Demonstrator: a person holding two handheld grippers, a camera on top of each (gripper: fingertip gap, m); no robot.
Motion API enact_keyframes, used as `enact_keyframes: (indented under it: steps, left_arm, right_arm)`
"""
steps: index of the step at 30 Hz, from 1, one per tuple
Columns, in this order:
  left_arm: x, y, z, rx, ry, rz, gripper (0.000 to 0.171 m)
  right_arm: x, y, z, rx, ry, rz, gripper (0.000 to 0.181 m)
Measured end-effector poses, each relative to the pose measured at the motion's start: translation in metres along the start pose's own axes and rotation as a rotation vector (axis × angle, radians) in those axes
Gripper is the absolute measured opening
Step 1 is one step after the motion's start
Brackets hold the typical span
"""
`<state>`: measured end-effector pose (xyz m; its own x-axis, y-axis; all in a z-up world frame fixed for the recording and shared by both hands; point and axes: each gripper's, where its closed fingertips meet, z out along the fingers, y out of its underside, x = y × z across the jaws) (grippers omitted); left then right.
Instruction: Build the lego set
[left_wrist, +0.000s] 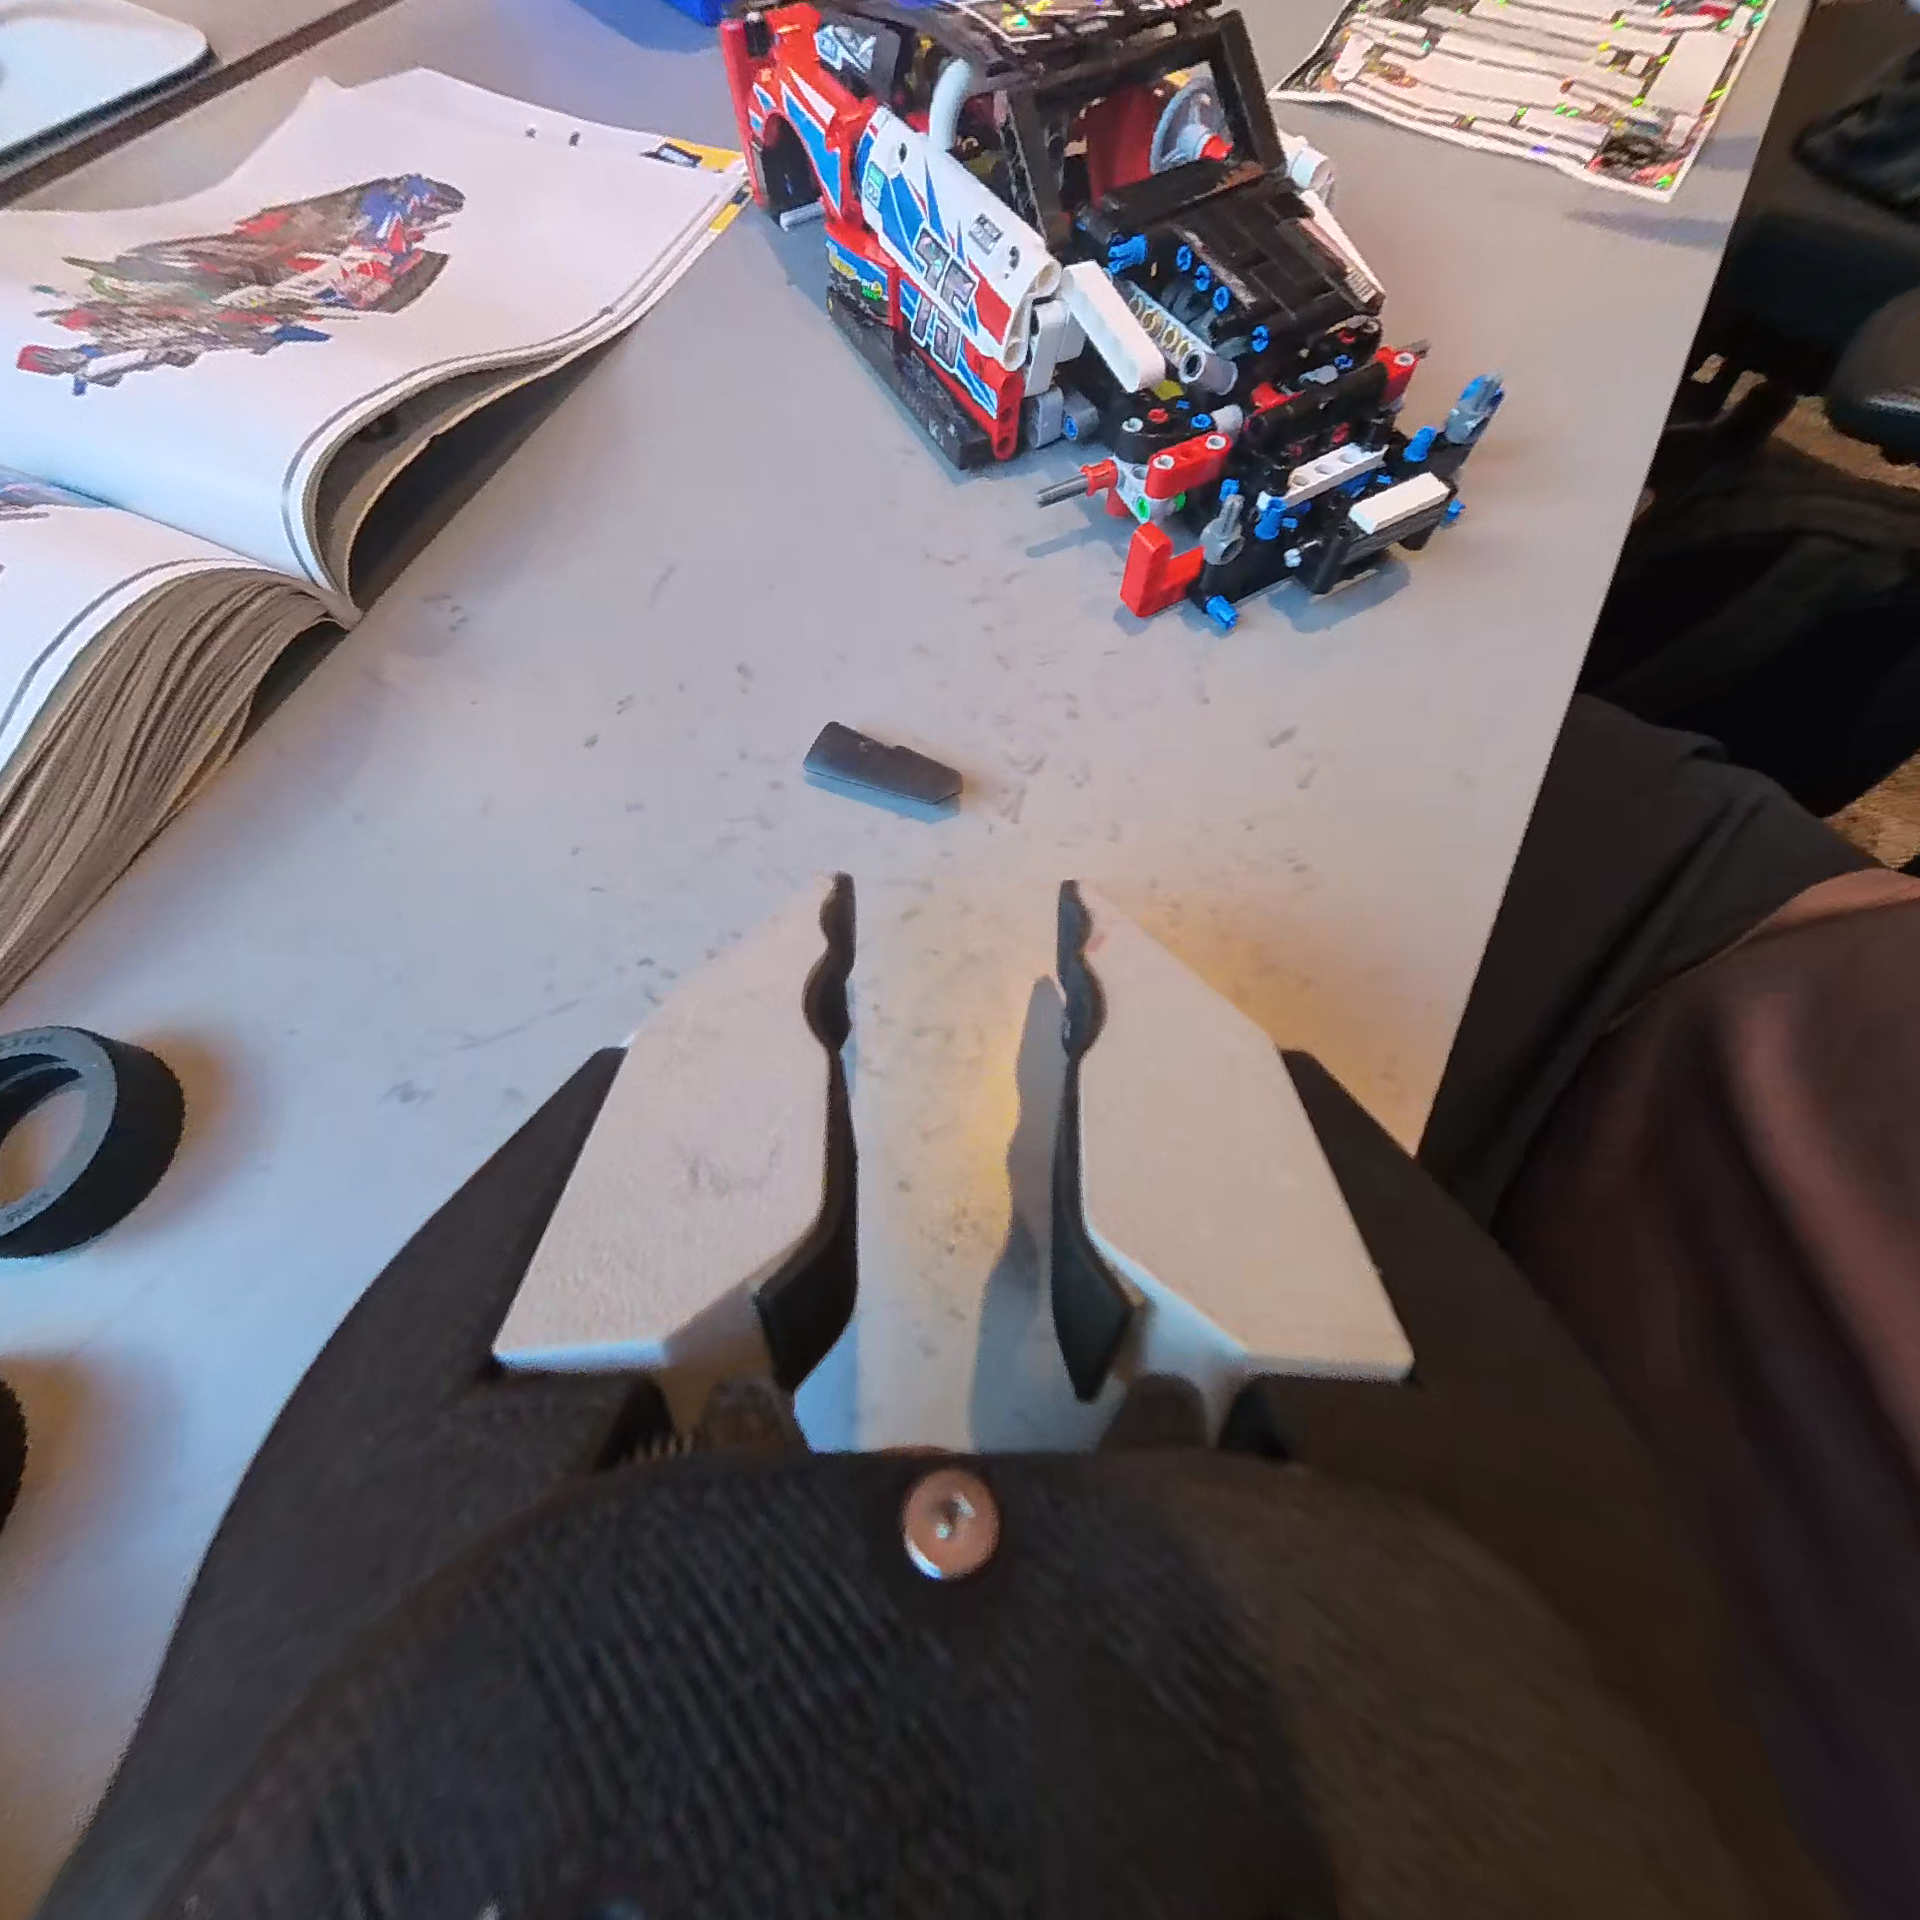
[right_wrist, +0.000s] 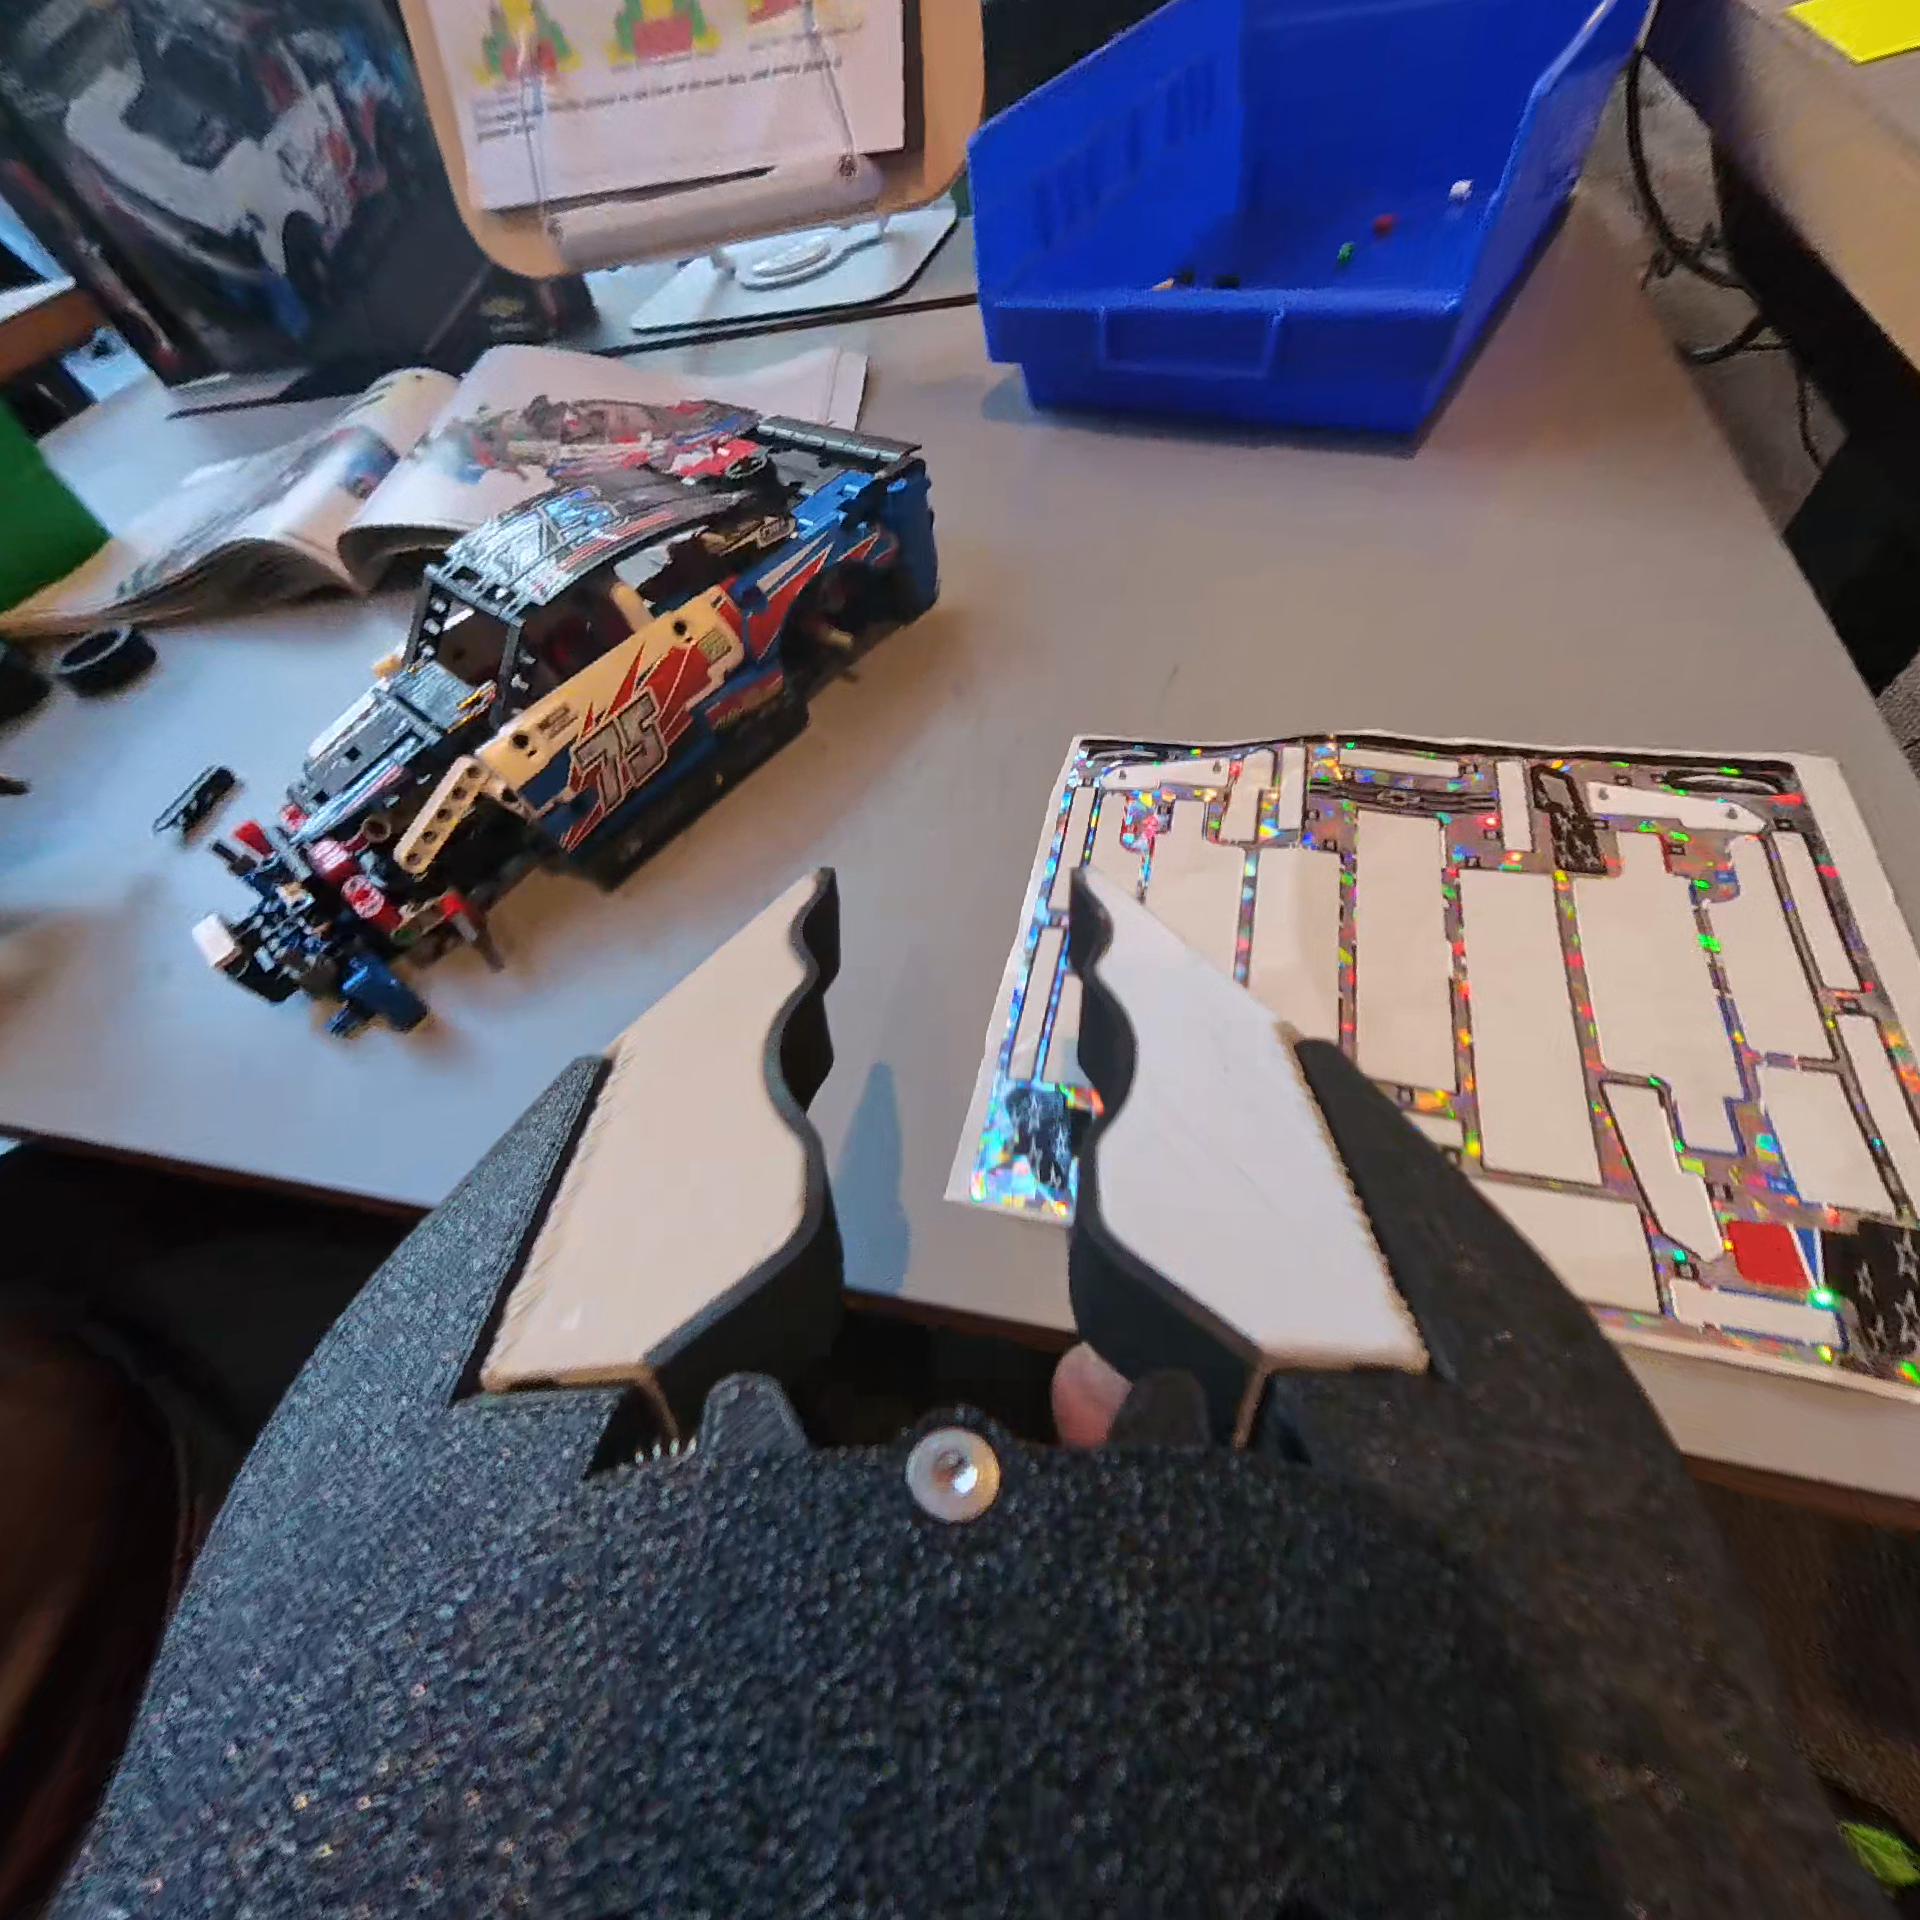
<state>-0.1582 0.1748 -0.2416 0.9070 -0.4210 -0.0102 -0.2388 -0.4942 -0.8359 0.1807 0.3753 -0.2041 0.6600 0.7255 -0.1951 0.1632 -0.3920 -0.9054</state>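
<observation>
the small dark piece (left_wrist: 881, 776) lies flat on the bench (left_wrist: 623, 644), just ahead of the left hand-held gripper (left_wrist: 956, 894), its long axis running left to right across the approach. both hand-held grippers, left and right (right_wrist: 951, 894), are released and empty. the lego car (left_wrist: 1081, 301) sits farther off, and the left is judged the nearer.

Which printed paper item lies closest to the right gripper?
The holographic sticker sheet, lying flat beside the right gripper, its right finger overlapping it. The open instruction booklet lies farther off, beyond the car model.
</observation>
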Motion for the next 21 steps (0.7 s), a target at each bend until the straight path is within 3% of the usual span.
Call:
enact_keyframes:
  steps: [6, 13, 17, 21]
  left_arm:
    - [-0.006, -0.002, -0.004, 0.025, 0.022, -0.085, 0.035]
    - [-0.033, 0.013, -0.005, -0.037, -0.034, -0.246, 0.042]
    - [-0.035, 0.011, 0.005, -0.063, -0.039, -0.233, 0.042]
    - [-0.04, -0.004, 0.001, 0.032, -0.084, -0.181, 0.026]
  right_arm:
    - [0.007, -0.011, 0.024, 0.017, 0.064, 0.003, 0.047]
    - [0.01, -0.011, 0.033, 0.02, 0.077, -0.011, 0.048]
    - [0.016, -0.012, 0.029, 0.076, 0.112, -0.054, 0.049]
    - [0.022, -0.013, 0.021, 0.11, 0.108, -0.036, 0.057]
